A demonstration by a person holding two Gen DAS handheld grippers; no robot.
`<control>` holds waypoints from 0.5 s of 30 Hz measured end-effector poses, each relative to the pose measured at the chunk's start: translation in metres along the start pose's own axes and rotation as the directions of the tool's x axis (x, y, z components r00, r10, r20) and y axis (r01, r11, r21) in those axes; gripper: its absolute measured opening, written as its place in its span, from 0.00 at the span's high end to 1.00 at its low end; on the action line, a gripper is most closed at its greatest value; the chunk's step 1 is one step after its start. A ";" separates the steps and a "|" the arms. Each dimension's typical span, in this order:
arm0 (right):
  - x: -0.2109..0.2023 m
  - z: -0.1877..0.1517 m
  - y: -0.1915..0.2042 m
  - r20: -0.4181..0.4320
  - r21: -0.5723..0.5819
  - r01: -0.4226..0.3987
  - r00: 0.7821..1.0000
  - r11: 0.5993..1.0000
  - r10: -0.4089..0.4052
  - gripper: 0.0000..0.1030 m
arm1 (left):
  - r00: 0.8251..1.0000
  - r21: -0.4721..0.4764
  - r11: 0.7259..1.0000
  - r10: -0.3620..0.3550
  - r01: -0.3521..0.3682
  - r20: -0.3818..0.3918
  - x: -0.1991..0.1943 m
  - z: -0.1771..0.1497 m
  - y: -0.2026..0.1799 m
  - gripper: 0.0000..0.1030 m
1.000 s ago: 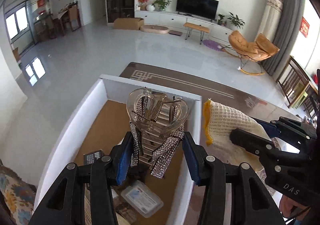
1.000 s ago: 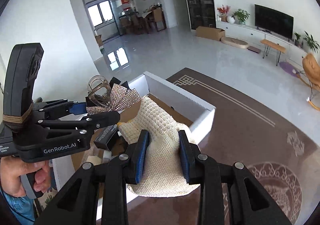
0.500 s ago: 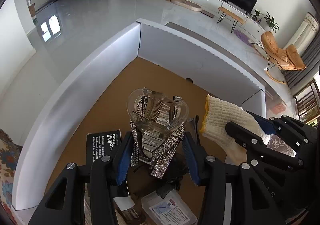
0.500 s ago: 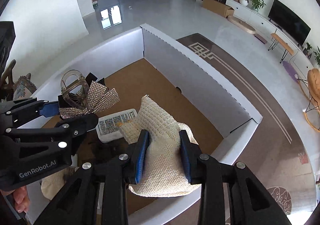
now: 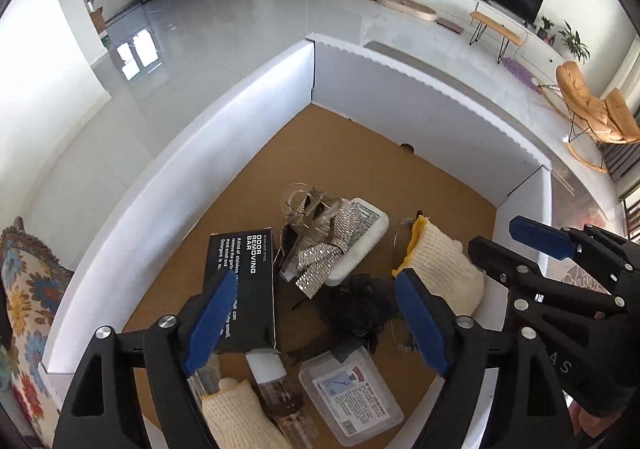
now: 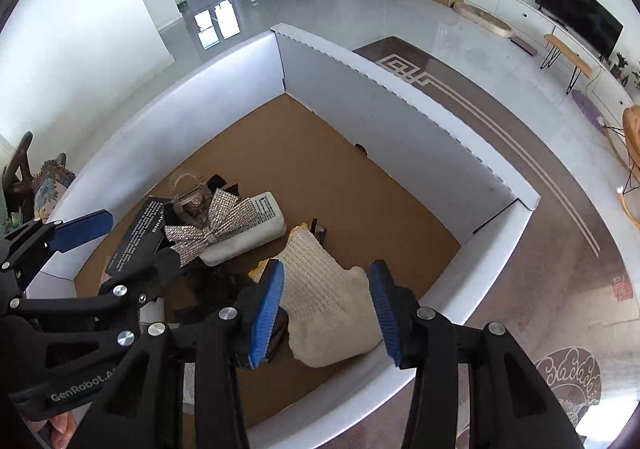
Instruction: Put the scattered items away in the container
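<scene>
occluded: black box [image 5: 244, 289] print — behind left gripper [image 5: 316, 323] | cut off: second glove [image 5: 240, 419]

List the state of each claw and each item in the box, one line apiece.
Left claw: open, just widened, empty.
Right claw: open, just widened, glove below, unpinched.
Hair clip: released, lying on the white pack.
Glove: dropped in the box, against the near wall.
Black carton: flat on the box floor.
White pack: flat, under the clip.
Box: open-topped.
</scene>
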State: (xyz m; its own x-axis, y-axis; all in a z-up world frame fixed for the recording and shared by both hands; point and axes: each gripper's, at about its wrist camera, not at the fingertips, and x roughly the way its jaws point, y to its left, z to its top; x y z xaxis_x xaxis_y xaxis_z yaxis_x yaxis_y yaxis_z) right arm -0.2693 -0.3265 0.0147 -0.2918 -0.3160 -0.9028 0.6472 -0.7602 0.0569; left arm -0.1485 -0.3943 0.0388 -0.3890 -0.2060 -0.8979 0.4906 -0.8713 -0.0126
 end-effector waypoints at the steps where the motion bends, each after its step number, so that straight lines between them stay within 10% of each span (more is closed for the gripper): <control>1: -0.009 -0.001 0.001 0.011 -0.010 -0.004 1.000 1.000 0.004 0.56 | 1.000 -0.011 1.000 0.002 -0.002 0.021 -0.012 -0.004 0.003 0.07; 15: -0.077 -0.029 0.015 0.092 -0.099 -0.032 0.995 0.995 0.041 0.56 | 0.960 -0.086 0.994 0.091 -0.070 0.264 -0.110 -0.049 -0.005 0.00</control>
State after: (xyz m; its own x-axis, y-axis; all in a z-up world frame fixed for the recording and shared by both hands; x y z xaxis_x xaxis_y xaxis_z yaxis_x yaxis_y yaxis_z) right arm -0.2163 -0.2969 0.0728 -0.3283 -0.3978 -0.8567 0.7224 -0.6901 0.0436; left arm -0.0701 -0.3459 0.1157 -0.5348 -0.3945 -0.7472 0.5821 -0.8130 0.0127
